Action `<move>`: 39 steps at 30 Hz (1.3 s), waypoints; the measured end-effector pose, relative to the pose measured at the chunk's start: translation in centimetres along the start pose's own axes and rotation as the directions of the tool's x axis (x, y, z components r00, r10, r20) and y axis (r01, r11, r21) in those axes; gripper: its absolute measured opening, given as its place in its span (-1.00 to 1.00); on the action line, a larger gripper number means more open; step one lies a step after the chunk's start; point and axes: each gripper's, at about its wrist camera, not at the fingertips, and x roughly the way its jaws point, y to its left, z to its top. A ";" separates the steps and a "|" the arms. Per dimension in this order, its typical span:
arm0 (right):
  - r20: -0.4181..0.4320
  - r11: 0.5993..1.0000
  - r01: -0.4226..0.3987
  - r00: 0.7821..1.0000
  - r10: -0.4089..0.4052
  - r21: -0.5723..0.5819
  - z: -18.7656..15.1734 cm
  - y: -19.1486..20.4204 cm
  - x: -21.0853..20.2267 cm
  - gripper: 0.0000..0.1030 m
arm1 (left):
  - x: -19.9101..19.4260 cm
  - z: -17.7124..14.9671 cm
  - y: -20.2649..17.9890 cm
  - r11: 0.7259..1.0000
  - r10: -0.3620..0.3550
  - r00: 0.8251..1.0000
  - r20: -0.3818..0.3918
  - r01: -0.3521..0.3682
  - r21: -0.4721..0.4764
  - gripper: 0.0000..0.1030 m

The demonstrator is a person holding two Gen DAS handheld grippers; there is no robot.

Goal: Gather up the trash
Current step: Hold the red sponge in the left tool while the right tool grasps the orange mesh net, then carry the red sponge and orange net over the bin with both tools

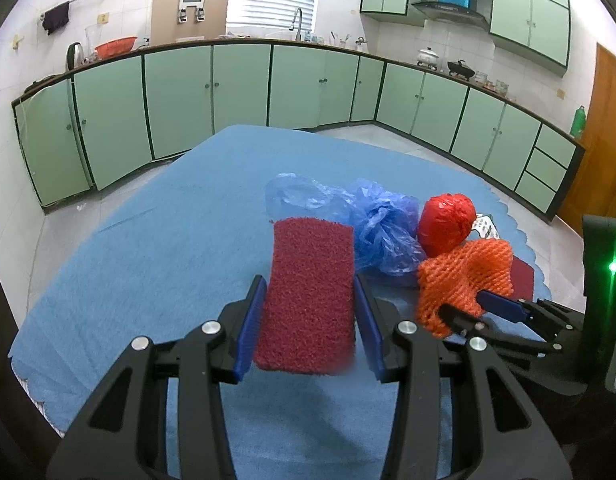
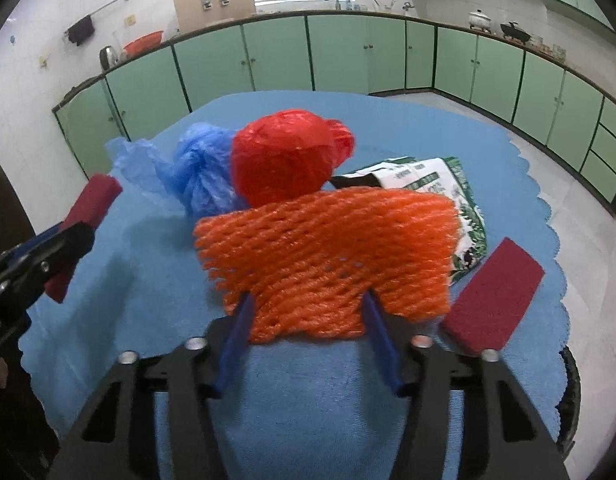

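While the left gripper [image 1: 309, 304] clamps a stiff dark-red scouring pad [image 1: 309, 292] above the blue tablecloth [image 1: 156, 248] | right gripper [image 2: 308, 316] pinches a light, springy orange foam net sleeve [image 2: 327, 252] at its near edge | judged crushable, snag-prone; grip bunched mesh.

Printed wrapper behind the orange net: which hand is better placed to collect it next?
Probably right. The right gripper sits beside the printed wrapper, though its jaws hold the orange foam net. The left gripper grips a red pad on the far side.
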 end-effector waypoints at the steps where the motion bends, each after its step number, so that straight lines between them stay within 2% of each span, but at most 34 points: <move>1: 0.002 1.000 -0.013 1.000 0.013 0.005 0.0 -0.2 -0.1 -0.39 | 0.0 0.0 -0.1 1.000 -0.002 1.000 0.001 0.002 0.002 -0.18; 2: 0.004 1.000 -0.021 1.000 0.021 0.007 -0.1 -0.4 -0.2 -0.55 | -0.1 0.0 -0.2 1.000 -0.004 1.000 0.002 0.004 0.003 -0.18; 5: 0.026 0.998 -0.057 0.998 0.057 0.009 -0.4 -0.8 -1.1 -0.65 | -0.4 0.1 -0.3 1.000 -0.012 1.000 0.009 0.012 0.008 -0.18; 9: 0.068 0.998 -0.058 0.996 0.059 -0.025 -0.7 -0.6 -3.0 -0.66 | -1.0 0.1 -0.7 1.000 -0.023 1.000 0.017 0.022 0.019 -0.18; 13: 0.106 0.997 -0.077 0.991 0.079 -0.019 -0.4 -1.0 -5.5 -0.66 | -1.7 0.2 -1.5 0.999 -0.039 0.999 0.029 0.038 0.030 -0.18; 21: 0.181 0.997 -0.072 0.981 0.068 0.013 0.1 -2.8 -10.4 -0.66 | -3.5 1.0 -3.7 0.995 -0.089 0.994 0.065 0.086 0.050 -0.18; 39: 0.293 0.995 -0.052 0.956 0.026 0.081 -0.5 -6.7 -17.0 -0.66 | -6.4 1.8 -9.9 0.971 -0.216 0.970 0.116 0.200 0.131 -0.18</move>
